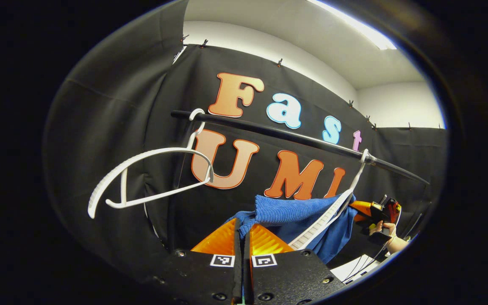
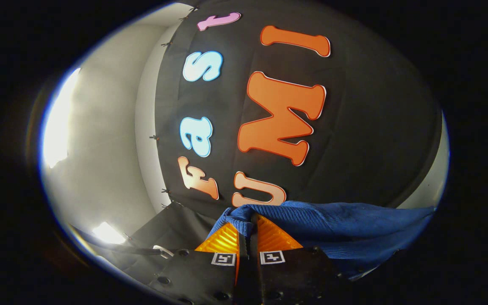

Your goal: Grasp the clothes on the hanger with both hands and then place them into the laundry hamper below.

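Left gripper (image 1: 241, 232) pinches the blue cloth (image 1: 299, 212) edge, both fingers closed on it. Right gripper (image 2: 247, 232) clamps the same cloth, which spreads toward 3 o'clock. Cloth drapes a white hanger (image 1: 333, 209) on the black rod (image 1: 295, 136); bare hanger (image 1: 146, 178) at 9 o'clock.

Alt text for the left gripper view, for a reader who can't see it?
The left gripper is shut on a blue garment draped over a white hanger on a black rail. An empty white hanger hangs nearby; the right gripper holds the garment's far side.
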`<state>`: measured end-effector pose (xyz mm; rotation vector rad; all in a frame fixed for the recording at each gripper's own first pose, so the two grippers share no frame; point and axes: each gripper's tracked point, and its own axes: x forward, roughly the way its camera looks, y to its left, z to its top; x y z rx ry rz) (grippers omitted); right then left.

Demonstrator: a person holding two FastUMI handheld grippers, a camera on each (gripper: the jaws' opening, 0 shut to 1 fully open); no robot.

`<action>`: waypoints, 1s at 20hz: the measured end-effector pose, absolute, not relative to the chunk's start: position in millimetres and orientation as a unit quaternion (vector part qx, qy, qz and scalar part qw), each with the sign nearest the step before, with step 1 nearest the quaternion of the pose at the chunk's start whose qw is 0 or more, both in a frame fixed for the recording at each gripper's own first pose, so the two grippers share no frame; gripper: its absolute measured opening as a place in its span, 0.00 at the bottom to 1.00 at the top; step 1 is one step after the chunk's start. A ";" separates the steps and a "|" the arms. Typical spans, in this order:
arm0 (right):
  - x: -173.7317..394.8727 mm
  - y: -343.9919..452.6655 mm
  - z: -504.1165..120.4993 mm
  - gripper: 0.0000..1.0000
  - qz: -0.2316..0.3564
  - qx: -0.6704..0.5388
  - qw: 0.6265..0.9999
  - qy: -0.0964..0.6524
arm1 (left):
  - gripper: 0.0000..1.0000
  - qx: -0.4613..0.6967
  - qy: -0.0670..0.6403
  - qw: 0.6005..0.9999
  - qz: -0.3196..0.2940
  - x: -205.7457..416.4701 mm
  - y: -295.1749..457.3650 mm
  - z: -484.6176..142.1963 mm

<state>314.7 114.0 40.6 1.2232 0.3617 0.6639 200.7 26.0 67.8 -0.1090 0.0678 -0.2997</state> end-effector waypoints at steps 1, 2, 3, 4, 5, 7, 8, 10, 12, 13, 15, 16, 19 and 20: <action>317.9 113.9 39.3 0.07 0.302 0.560 0.753 0.168 | 0.02 -0.054 0.034 0.987 -0.151 200.1 26.4 68.8; 321.6 114.1 38.6 0.07 0.296 0.559 0.755 0.171 | 0.02 -0.053 0.035 0.987 -0.151 200.5 26.9 68.4; 325.7 114.4 37.4 0.07 0.293 0.556 0.758 0.176 | 0.02 -0.053 0.036 0.986 -0.151 200.1 27.2 69.3; 326.9 114.9 37.7 0.07 0.289 0.552 0.761 0.182 | 0.01 -0.055 0.038 0.986 -0.152 200.7 27.4 68.9; 332.3 114.6 38.3 0.07 0.283 0.547 0.766 0.182 | 0.01 -0.056 0.042 0.986 -0.153 200.8 27.2 68.6; 340.4 115.3 42.8 0.07 0.279 0.537 0.776 0.177 | 0.01 -0.055 0.045 0.986 -0.153 201.4 25.5 64.7; 343.1 114.9 43.3 0.07 0.276 0.536 0.779 0.174 | 0.01 -0.054 0.047 0.986 -0.153 202.0 24.6 62.9; 344.0 113.8 37.6 0.07 0.274 0.536 0.778 0.181 | 0.01 -0.061 0.048 0.985 -0.156 201.3 23.4 60.9; 349.8 111.3 27.6 0.07 0.263 0.542 0.774 0.194 | 0.01 -0.074 0.049 0.983 -0.161 199.2 23.6 59.3; 350.5 111.5 18.4 0.07 0.256 0.541 0.773 0.208 | 0.01 -0.077 0.055 0.982 -0.161 198.8 23.7 56.0; 351.8 113.0 2.1 0.07 0.247 0.531 0.780 0.222 | 0.01 -0.082 0.067 0.981 -0.162 197.0 25.0 47.0; 355.4 110.9 -8.8 0.07 0.235 0.520 0.789 0.227 | 0.01 -0.076 0.069 0.983 -0.153 198.9 27.1 42.7; 344.2 113.8 -35.9 0.07 0.229 0.520 0.785 0.245 | 0.01 -0.038 0.084 0.985 -0.143 192.7 27.8 20.4; 340.4 110.4 -41.2 0.08 0.228 0.523 0.785 0.243 | 0.01 -0.033 0.089 0.985 -0.142 193.9 27.0 14.2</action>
